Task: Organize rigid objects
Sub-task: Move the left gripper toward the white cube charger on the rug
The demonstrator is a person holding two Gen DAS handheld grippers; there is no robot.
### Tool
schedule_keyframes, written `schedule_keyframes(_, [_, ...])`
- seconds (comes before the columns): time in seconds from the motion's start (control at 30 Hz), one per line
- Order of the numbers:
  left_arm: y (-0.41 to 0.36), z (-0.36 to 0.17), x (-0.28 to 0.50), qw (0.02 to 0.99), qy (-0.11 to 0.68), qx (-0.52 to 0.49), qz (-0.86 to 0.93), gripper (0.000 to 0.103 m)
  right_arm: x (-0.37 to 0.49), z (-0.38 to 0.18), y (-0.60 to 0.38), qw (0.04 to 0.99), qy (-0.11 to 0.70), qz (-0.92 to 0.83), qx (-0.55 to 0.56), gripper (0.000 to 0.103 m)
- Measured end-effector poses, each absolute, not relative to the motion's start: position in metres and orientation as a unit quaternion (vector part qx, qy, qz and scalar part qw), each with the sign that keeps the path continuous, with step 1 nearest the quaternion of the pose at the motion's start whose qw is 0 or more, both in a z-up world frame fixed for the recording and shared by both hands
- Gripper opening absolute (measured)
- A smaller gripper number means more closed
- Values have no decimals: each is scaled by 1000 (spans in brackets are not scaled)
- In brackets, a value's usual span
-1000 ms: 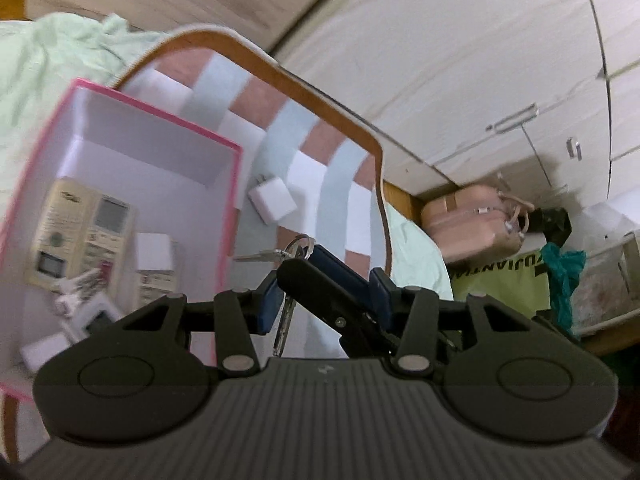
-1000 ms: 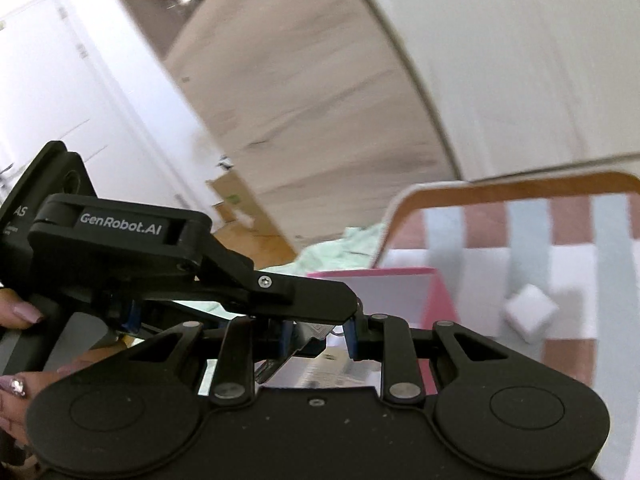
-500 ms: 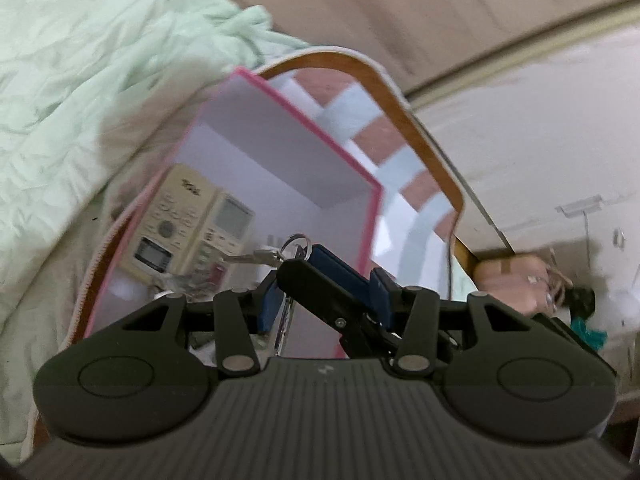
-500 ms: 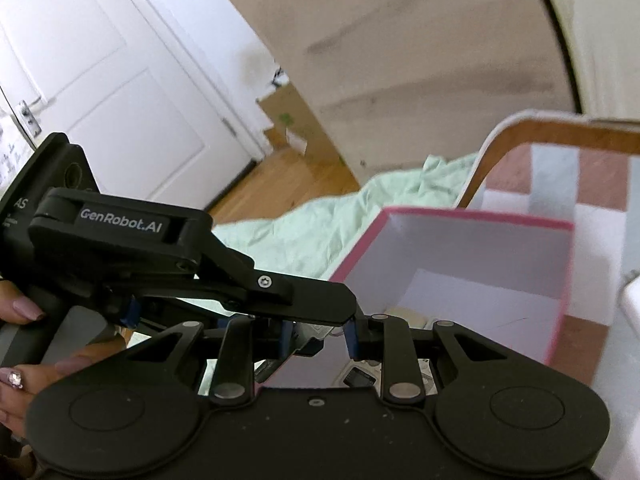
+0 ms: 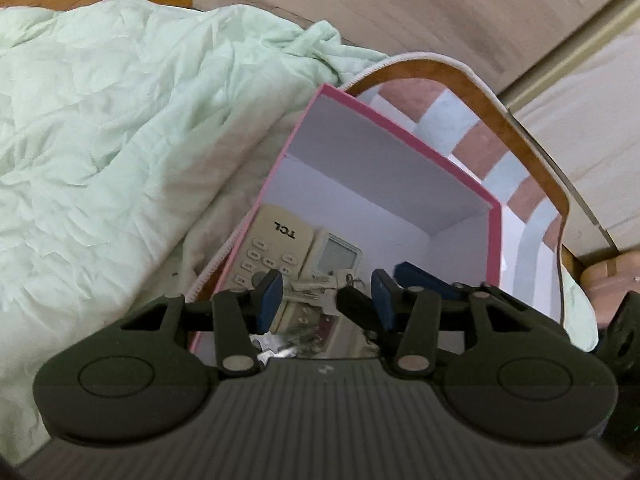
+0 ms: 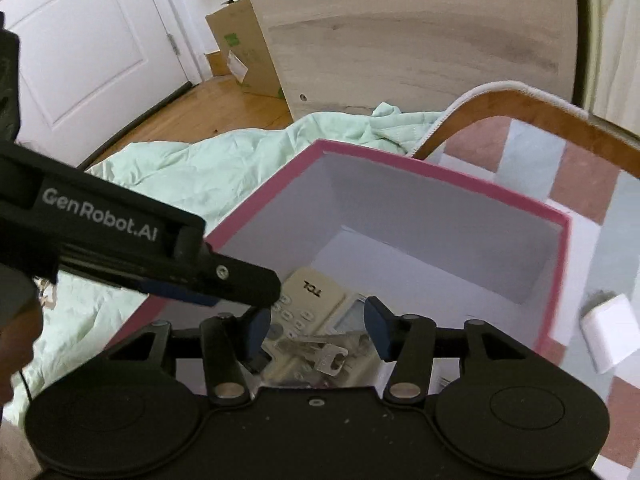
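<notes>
A pink-rimmed white box lies on a checked mat. In it are a beige remote and a bunch of keys lying loose on the remote. My right gripper hangs over the box; its jaws are opening, and the keys lie below them, not pressed by the pads. My left gripper is open over the same spot with nothing gripped. One finger of the right gripper shows beside its right pad. The left gripper's finger crosses in from the left.
A white charger cube sits on the checked mat to the right of the box. A mint-green blanket is bunched to the left. A wooden cabinet, a cardboard box and a white door stand beyond.
Both grippers have dropped and tilted down toward the box. The right jaws have spread apart, and the keys that hung from them now lie on the remote.
</notes>
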State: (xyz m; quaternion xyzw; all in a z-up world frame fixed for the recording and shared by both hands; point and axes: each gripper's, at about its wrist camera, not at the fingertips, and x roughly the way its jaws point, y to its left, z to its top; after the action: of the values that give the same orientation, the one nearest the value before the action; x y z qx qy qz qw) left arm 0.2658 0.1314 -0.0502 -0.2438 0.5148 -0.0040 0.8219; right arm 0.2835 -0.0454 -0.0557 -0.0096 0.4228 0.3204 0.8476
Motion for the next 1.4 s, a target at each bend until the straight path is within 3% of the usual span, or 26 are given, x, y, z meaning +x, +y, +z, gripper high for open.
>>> schedule_keyframes(0.43, [64, 13, 253, 852, 496, -138, -95, 48, 218, 5, -140, 906, 316, 275, -58, 57])
schedule_keyframes(0.77, [-26, 53, 263, 852, 485, -72, -185, 48, 198, 26, -197, 926, 284, 226, -106, 59])
schedule_keyframes(1.0, [-85, 34, 291, 833, 507, -86, -205, 51, 213, 6, -227, 927, 292, 209, -111, 62])
schedule_keyframes(1.4, [-138, -57, 363, 805, 561, -138, -135, 59, 279, -77, -257, 918, 304, 227, -114, 67])
